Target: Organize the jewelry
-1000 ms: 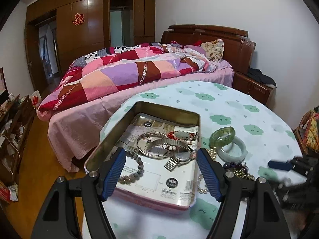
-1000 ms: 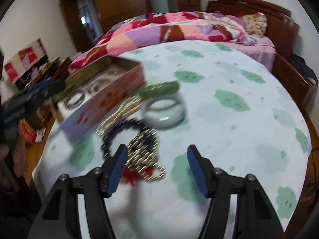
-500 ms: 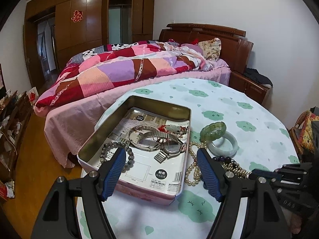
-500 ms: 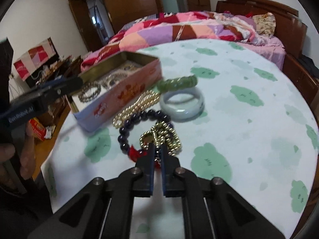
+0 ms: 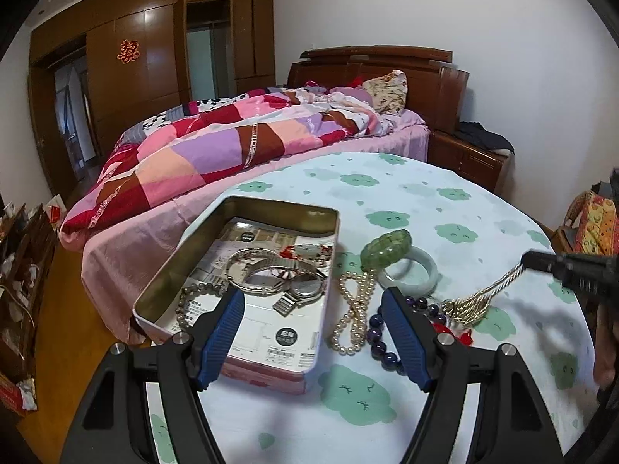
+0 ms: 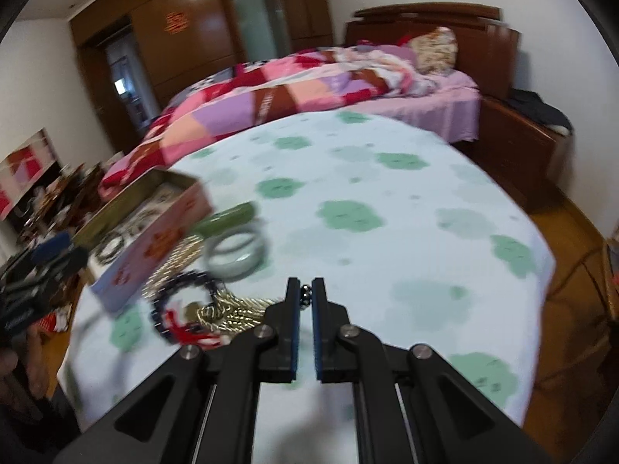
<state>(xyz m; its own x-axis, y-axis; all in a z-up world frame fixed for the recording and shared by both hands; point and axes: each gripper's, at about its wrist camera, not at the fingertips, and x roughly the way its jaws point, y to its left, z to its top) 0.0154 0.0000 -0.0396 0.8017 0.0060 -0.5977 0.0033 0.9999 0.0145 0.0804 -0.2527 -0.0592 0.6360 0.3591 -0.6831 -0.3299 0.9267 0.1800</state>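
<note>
An open tin [image 5: 240,208] on the round table holds a watch [image 5: 301,290], a silver bangle and a grey bead bracelet. To its right lie a pearl necklace [image 5: 352,309], a green bracelet [image 5: 387,247], a pale jade bangle [image 5: 418,274] and a dark purple bead bracelet [image 5: 379,332]. My right gripper [image 6: 305,294] is shut on a gold chain [image 5: 483,290], whose strands are stretched taut from the pile up to its tips. My left gripper [image 5: 313,328] hangs open over the tin's near edge with nothing between its fingers.
The table wears a white cloth with green cloud prints [image 5: 452,232]. Behind it stands a bed with a patchwork quilt [image 5: 232,147]. A red tassel [image 5: 460,334] lies by the purple beads. A hand shows at the left edge of the right wrist view.
My right gripper shut on the gold chain and pulled it up and to the right off the pile. My left gripper drew back a little from the tin.
</note>
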